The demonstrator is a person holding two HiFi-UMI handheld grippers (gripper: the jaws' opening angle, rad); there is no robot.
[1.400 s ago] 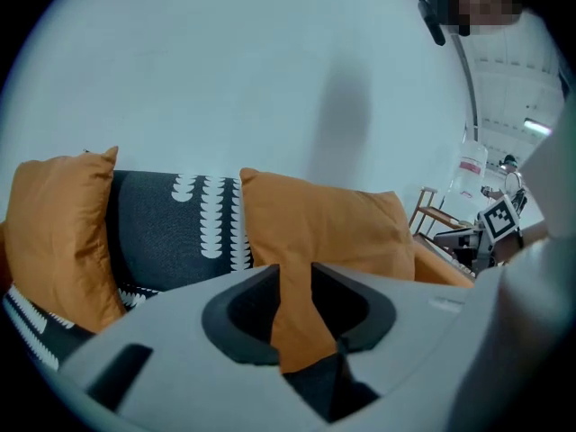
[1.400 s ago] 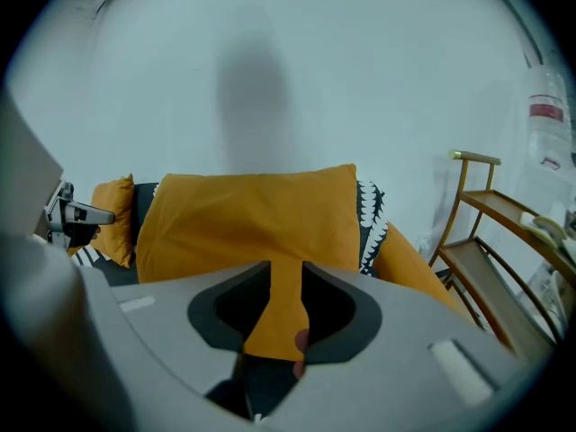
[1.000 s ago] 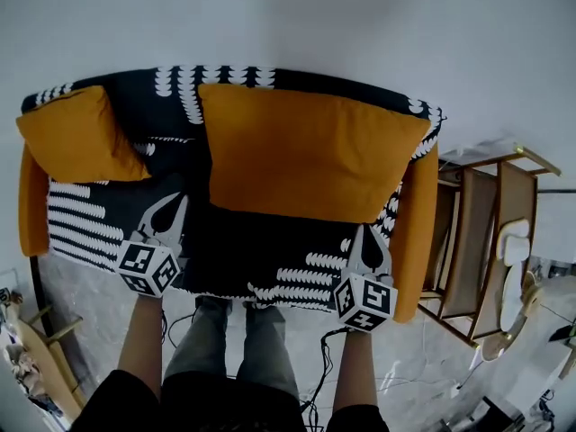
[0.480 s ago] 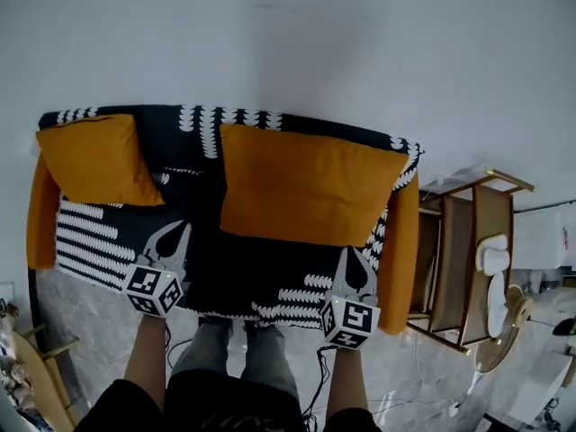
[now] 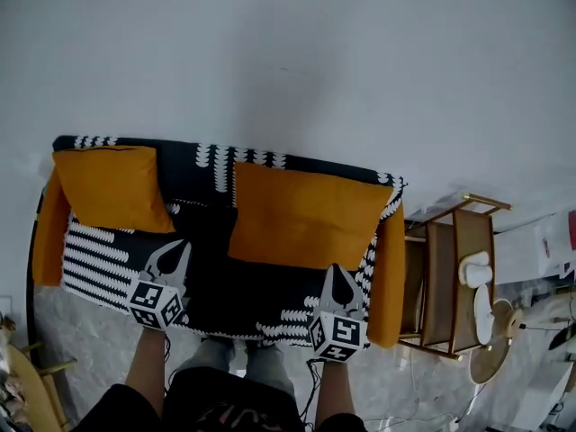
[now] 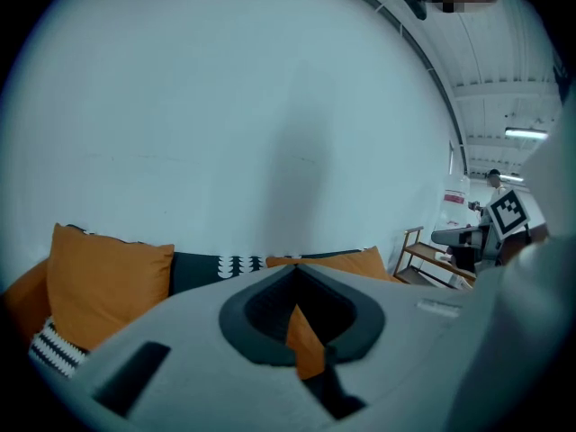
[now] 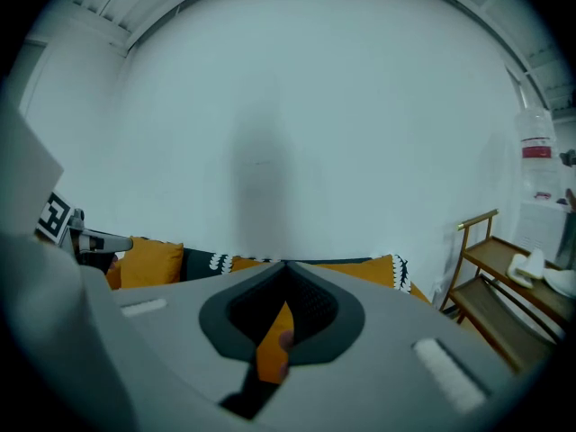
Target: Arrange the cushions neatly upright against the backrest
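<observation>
Both cushions look to me already propped against the backrest [image 5: 216,162], so I judge this as the closing check, not a grasp. The small cushion [image 5: 110,187] stands at the sofa's left end, beside the left armrest [image 5: 47,232]. The large cushion [image 5: 306,216] leans against the right half, its far corner close to the right armrest [image 5: 389,268]. The left gripper [image 5: 178,252] and right gripper [image 5: 337,273] hang over the front of the seat [image 5: 99,250], apart from both cushions. Each has its jaws closed on nothing; the orange sliver past them is only cushion in the distance.

If anything is left, I think it is squaring the large cushion, whose lower edge runs slightly askew. That would call for a closed-jaw nudge at a corner, not a pinch.

The cushions are plain orange fabric, soft and plump with pointed corners, one roughly square, one a wide rectangle. The sofa cover is black cloth with white stripes and rows of leaf-like marks; the armrests are orange too.
</observation>
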